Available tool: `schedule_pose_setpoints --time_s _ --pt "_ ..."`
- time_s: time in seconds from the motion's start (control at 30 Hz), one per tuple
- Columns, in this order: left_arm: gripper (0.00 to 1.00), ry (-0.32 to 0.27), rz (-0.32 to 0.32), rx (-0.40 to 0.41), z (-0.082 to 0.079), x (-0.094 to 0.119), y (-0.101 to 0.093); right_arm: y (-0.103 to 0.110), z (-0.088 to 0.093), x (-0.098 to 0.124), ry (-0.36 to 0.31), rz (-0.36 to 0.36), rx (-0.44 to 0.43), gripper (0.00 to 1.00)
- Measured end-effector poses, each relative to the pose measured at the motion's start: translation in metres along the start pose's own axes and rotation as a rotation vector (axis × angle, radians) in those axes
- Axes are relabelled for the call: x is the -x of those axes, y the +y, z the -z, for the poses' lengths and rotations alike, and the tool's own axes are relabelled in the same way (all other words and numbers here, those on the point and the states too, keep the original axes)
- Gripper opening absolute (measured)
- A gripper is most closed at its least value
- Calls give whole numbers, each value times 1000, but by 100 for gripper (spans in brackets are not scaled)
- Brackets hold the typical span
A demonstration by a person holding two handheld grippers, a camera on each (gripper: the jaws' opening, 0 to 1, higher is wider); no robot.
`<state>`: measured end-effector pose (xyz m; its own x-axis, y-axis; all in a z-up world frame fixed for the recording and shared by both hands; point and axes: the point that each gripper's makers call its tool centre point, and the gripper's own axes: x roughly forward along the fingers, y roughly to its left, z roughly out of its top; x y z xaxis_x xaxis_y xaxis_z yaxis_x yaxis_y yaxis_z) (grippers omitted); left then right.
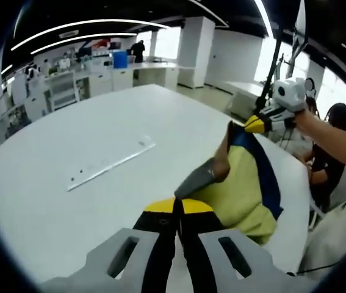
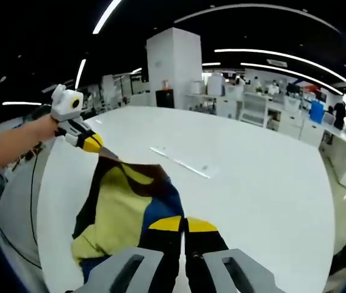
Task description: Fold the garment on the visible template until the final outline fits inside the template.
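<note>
Holding one garment (image 2: pixel 121 207) stretched between our two grippers, above the desk (image 1: pixel 50 183) edge.
Left gripper (image 1: pixel 177 207) and right gripper (image 2: pixel 183 224) both clamped shut on cloth; one clear strip (image 1: pixel 108 163) lies mid-desk.

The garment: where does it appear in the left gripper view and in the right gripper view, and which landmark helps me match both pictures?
Left gripper view: the garment hangs right of centre, from the other gripper's tip at upper right to this view's jaws at the bottom.
Right gripper view: the garment is at lower left, stretched from the other gripper at upper left to this view's jaws.
Shared landmark: the long clear strip lying on the white table.
</note>
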<state>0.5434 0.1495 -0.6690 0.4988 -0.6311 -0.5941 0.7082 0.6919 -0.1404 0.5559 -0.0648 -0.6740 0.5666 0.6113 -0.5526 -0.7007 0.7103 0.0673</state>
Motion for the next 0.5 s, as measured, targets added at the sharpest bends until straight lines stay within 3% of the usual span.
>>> schedule_pose_setpoints --time_s 0.5 --pt "0 70 -10 51 19 -40 25 -20 30 -39 116 1 -39 0"
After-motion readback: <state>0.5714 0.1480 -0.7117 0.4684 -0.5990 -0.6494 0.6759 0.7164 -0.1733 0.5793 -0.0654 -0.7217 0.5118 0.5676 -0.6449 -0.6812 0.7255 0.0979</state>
